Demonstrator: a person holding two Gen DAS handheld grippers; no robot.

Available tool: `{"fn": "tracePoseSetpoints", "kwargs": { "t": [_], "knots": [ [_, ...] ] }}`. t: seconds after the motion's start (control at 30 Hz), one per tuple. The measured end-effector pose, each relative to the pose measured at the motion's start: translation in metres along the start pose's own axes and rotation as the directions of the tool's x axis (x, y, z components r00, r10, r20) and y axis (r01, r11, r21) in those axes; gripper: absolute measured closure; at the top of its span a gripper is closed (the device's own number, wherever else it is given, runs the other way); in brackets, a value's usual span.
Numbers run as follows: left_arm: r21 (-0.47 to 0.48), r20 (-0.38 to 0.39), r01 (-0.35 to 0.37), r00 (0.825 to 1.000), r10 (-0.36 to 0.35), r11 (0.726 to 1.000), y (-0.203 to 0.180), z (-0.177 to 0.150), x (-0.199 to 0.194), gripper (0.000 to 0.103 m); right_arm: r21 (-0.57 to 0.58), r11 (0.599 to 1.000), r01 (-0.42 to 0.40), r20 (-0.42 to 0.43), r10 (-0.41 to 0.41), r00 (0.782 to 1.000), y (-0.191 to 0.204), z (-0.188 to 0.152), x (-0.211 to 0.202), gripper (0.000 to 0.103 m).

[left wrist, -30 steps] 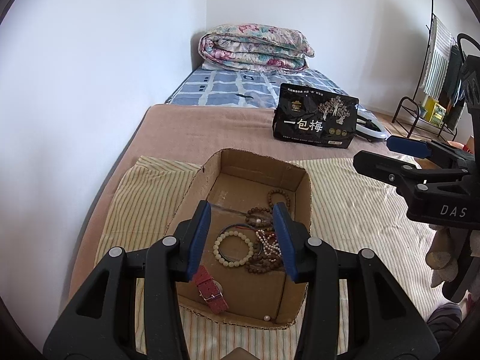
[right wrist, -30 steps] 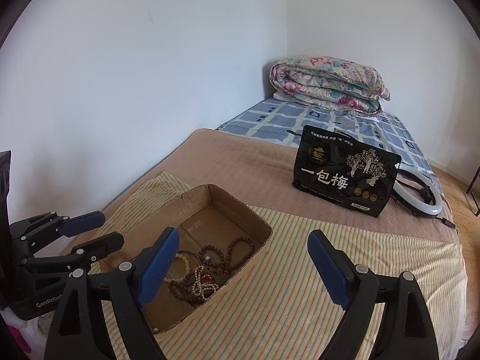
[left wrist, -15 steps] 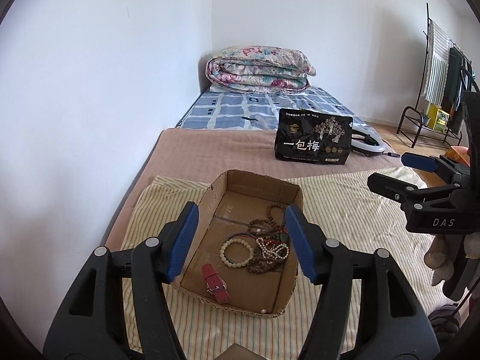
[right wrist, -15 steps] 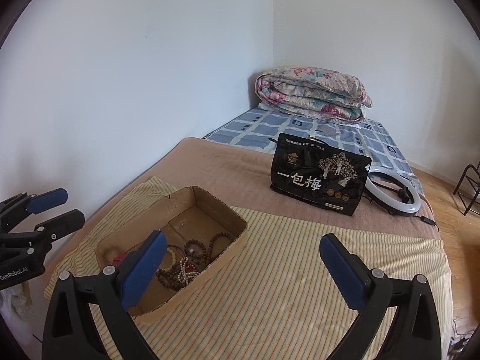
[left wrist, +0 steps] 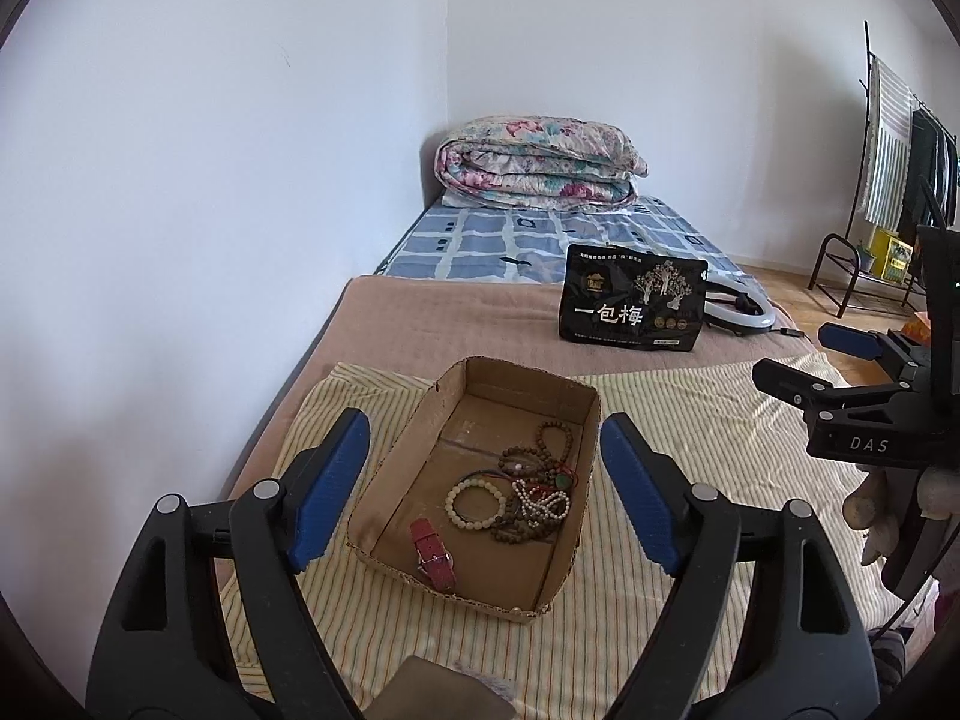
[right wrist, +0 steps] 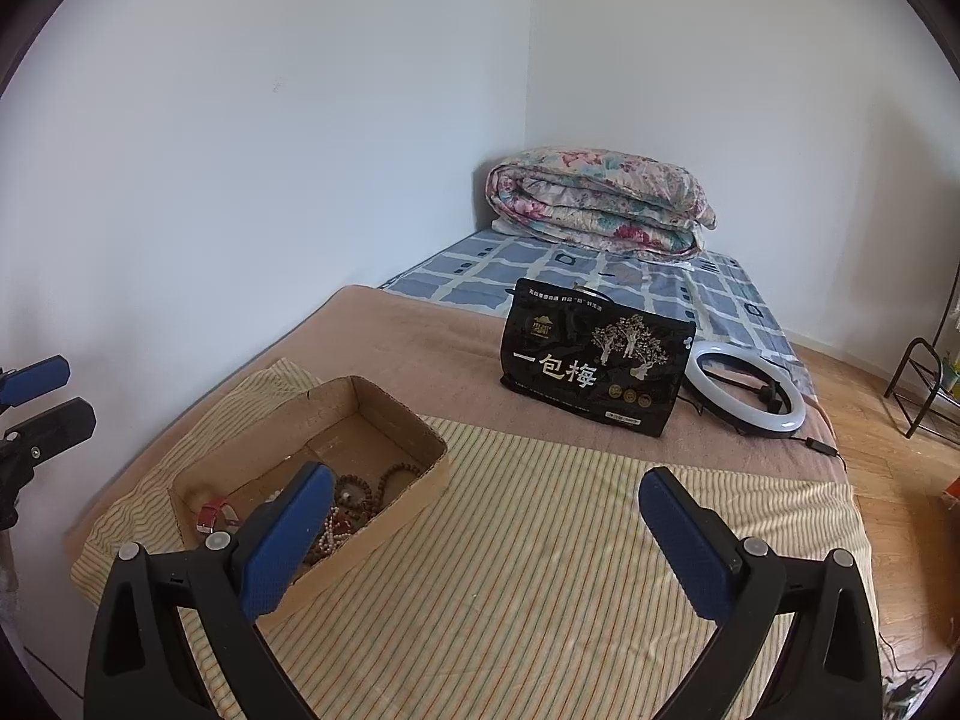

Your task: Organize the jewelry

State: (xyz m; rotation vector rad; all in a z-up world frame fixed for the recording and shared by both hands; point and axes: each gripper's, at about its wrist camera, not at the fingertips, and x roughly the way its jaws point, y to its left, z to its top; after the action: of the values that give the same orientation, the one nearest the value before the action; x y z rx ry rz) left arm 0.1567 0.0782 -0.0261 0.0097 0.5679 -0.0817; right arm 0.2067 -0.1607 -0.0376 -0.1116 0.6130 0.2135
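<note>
Bracelets (left wrist: 521, 495) and watch (left wrist: 431, 553) lay in the box (left wrist: 576, 552); left tool (left wrist: 483, 492) was opening, right tool (right wrist: 483, 531) wide, both empty.

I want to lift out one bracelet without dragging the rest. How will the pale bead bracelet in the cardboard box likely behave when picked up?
The pale bead bracelet is a strung loop, so it will probably sag. Its edge meets the tangled bead strands, so it may snag and tug them. The round beads look smooth and may slip.
</note>
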Motion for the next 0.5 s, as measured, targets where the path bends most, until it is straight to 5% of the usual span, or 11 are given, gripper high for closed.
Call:
{"fn": "tracePoseSetpoints", "kwargs": {
  "t": [0.17, 0.23, 0.5],
  "knots": [
    [0.011, 0.009, -0.014, 1.0, 0.014, 1.0, -0.008, 0.001, -0.009, 0.018, 0.011, 1.0, 0.002, 0.01, -0.002, 1.0, -0.005, -0.001, -0.007, 0.0],
    [0.016, 0.019, -0.012, 1.0, 0.012, 1.0, -0.011, 0.0, -0.013, 0.004, 0.013, 1.0, 0.001, 0.014, -0.001, 1.0, -0.007, -0.002, -0.01, 0.0],
    [0.028, 0.045, -0.027, 0.999, 0.025, 0.999, -0.018, 0.002, -0.026, 0.002, 0.025, 1.0, 0.002, 0.025, -0.003, 1.0, -0.011, -0.003, -0.019, 0.0]
  ]
}}
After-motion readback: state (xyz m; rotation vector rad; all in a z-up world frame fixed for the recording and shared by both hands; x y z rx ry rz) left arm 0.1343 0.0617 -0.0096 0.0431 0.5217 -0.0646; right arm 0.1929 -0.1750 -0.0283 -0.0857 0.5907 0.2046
